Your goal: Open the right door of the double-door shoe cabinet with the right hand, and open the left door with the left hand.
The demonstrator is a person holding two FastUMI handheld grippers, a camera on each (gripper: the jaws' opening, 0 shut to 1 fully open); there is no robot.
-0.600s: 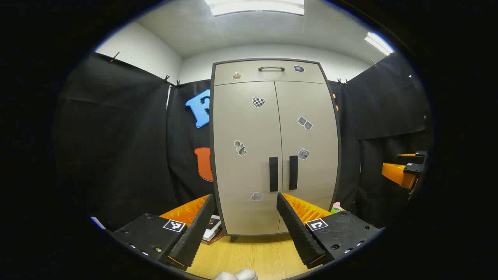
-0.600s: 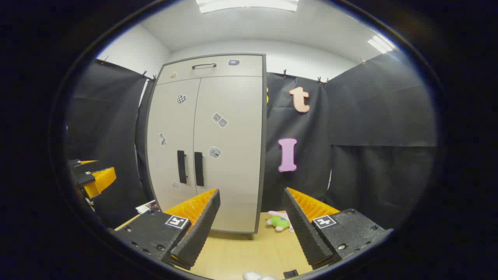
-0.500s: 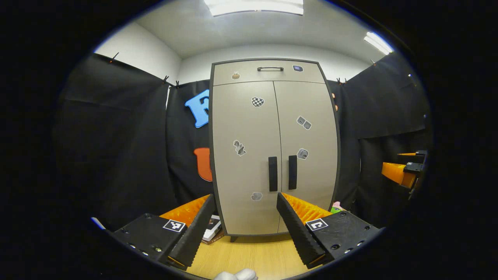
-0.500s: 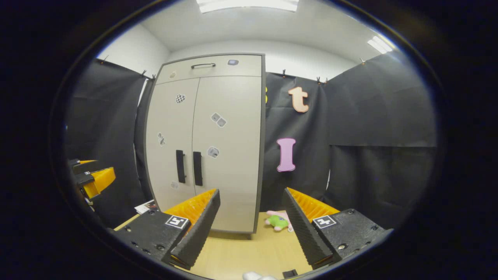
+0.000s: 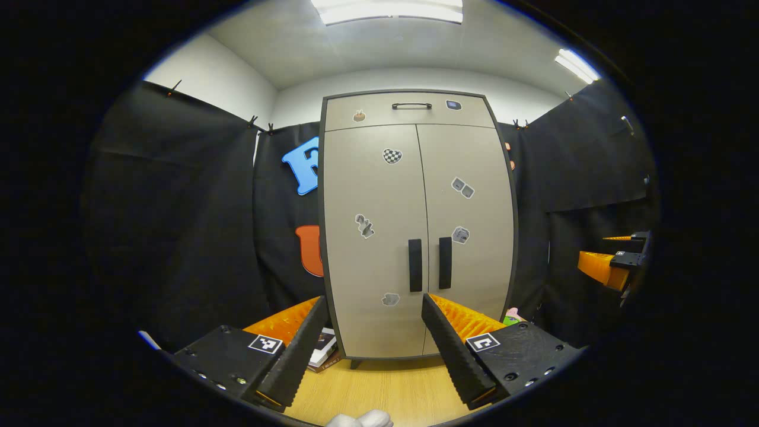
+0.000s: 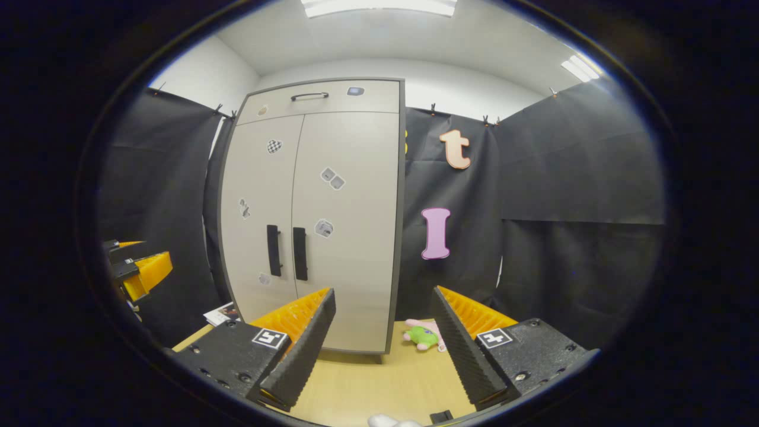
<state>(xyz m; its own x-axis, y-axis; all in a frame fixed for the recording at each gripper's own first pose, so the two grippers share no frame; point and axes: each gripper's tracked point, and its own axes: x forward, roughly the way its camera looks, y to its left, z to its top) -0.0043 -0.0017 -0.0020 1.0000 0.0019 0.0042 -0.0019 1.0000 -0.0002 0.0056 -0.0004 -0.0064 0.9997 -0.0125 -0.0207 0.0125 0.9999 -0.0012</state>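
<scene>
Cabinet [image 5: 415, 225] dead ahead in the left gripper view, standing tall on the wooden floor [image 5: 391, 394], its long axis upright and its front facing the camera. Both doors sit flush — left door [image 5: 370, 237], right door [image 5: 468, 225] — under a top drawer [image 5: 409, 111]. Two upright bar handles flank the centre seam: left handle [image 5: 415, 265], right handle [image 5: 445, 263]. The left gripper [image 5: 372, 308] hangs well short of the cabinet, jaws spread wide, nothing between them. The right gripper [image 6: 384, 299] sits off the cabinet's right front corner, also gaping wide and empty. A green plush toy [image 6: 422, 336] lies by the cabinet's right foot; books [image 5: 323, 349] lie by its left.
</scene>
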